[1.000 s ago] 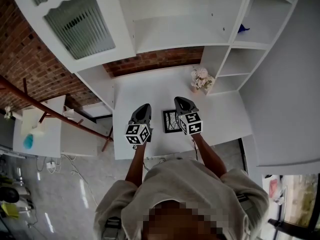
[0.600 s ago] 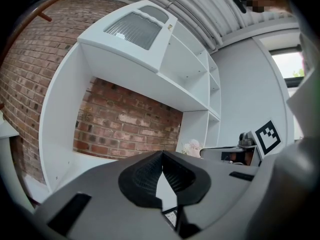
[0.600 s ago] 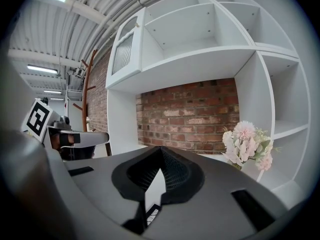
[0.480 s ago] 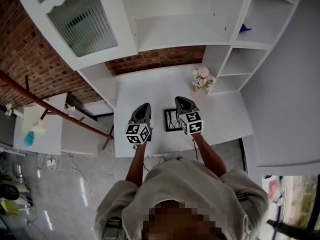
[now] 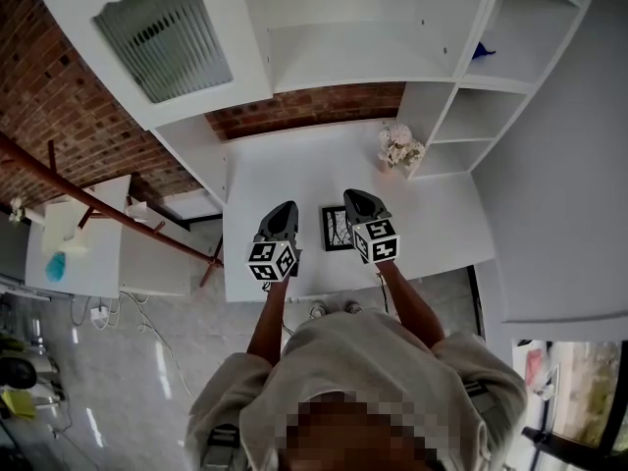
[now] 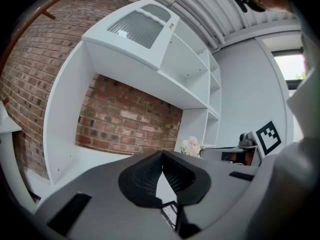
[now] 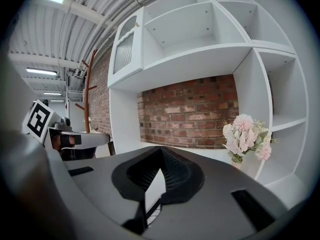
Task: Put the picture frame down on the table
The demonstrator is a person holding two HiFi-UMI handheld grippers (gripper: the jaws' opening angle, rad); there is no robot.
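Head view: at the left of the working area, the left tongs (image 5: 282, 214) hover above the white table (image 5: 294, 165), with their marker cube (image 5: 270, 260) toward the person. The left gripper view shows the two jaws meeting at the tips with nothing gripped between them.

At frame centre, the picture frame (image 5: 338, 230) lies flat on the table between the two tongs, near the table's front edge. It has a dark border around a pale printed picture. Neither tool appears to touch it, so the put-down step is judged complete.

Just right of the frame are the right tongs (image 5: 358, 202), with their own marker cube (image 5: 375, 242). The right gripper view shows these jaws also brought together and empty.

Further toward the upper right, a small vase of pale flowers (image 5: 399, 150) stands against the white shelf unit (image 5: 461, 116), well apart from the frame.

Handling (judgement):
- The frame is likely light and rigid.
- Its front may be glazed and therefore fragile.
- It will probably slide easily on the smooth table.
- Take hold on the dark border at one edge, not on the picture face.
- Because it lies flat, an edge would first have to be tipped up or drawn over the table's front edge.

Markings: no brand, label or legible writing is visible. The cubes carry only black-and-white square patterns, and the picture's print is too small to read.
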